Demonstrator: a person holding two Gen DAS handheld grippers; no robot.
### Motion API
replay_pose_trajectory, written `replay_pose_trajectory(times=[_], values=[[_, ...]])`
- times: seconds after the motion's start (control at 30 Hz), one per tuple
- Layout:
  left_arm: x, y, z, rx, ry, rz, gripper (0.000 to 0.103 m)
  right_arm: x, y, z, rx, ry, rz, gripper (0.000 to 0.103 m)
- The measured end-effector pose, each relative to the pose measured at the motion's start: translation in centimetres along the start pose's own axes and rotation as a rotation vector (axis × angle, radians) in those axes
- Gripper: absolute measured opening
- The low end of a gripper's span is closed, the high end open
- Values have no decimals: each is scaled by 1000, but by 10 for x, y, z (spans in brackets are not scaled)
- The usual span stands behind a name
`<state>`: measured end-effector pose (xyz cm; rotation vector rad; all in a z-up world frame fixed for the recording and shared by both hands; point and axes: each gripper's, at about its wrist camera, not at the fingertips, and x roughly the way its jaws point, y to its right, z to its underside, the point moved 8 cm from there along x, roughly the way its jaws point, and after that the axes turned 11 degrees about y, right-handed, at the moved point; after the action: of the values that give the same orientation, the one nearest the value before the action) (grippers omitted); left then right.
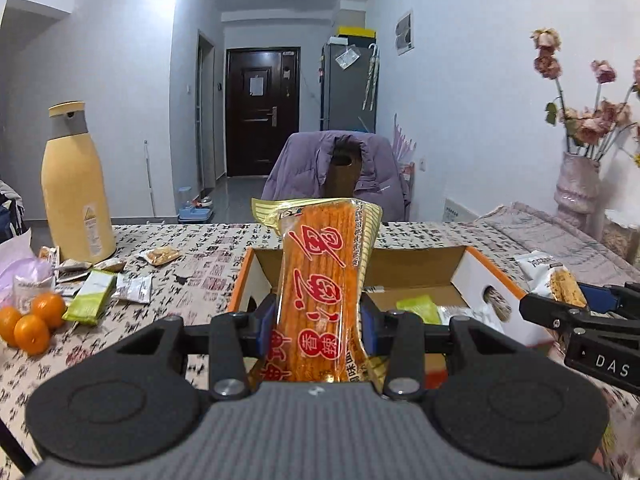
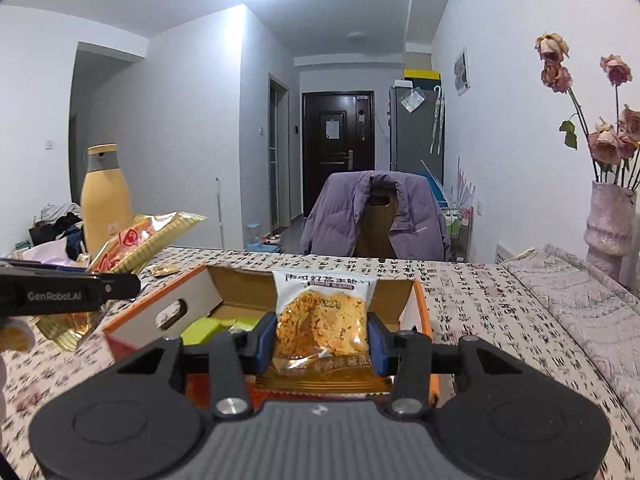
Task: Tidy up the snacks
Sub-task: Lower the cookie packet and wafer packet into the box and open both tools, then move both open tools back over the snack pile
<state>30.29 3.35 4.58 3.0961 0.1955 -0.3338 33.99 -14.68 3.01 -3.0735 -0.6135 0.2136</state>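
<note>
My left gripper (image 1: pixel 319 326) is shut on a long orange spicy-strip packet (image 1: pixel 324 280) and holds it upright over the near edge of an open cardboard box (image 1: pixel 416 268) with an orange rim. My right gripper (image 2: pixel 322 342) is shut on a white crispy-cracker packet (image 2: pixel 323 320) above the same box (image 2: pixel 192 300). The box holds green packets (image 1: pixel 420 308) and a white one. The right gripper also shows at the right of the left wrist view (image 1: pixel 568 300). The left gripper with its orange packet (image 2: pixel 140 244) shows at the left of the right wrist view.
Left of the box lie several loose snack packets (image 1: pixel 104 284), three oranges (image 1: pixel 32 322) and a tall yellow thermos (image 1: pixel 74 188). A chair with a purple jacket (image 1: pixel 340 172) stands behind the table. A vase of dried roses (image 1: pixel 578 184) stands at the right.
</note>
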Motion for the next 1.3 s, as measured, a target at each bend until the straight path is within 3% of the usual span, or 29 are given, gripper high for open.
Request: replay_pose_trajectory(times=[0.2,0.4,0.5,0.53,0.57,0.63,0.67,0.7,1.0,1.3], values=[[41,2,-6,1,-21,-23,41,49,9,-4,16,-81,32,45],[77,3,15,1,-115,-50,43,89,14,24,15,-215,63,45],[83,2,26,11,-133,-66,50,96,14,37,26,-252,71,46],[82,1,27,10,-129,-70,59,95,15,40,28,-257,71,47],[81,-1,27,4,-121,-68,65,94,15,41,29,-261,68,55],[75,-6,23,-19,-85,-64,90,88,17,39,29,-248,62,75],[71,-9,21,-28,-69,-71,96,84,17,38,26,-237,61,92],[68,-11,18,-33,-57,-78,103,80,17,36,20,-224,59,102],[24,-29,12,-111,-6,-41,103,33,9,18,16,-135,35,103],[-39,-35,44,-83,21,-11,103,-29,-9,33,35,-98,-12,103]])
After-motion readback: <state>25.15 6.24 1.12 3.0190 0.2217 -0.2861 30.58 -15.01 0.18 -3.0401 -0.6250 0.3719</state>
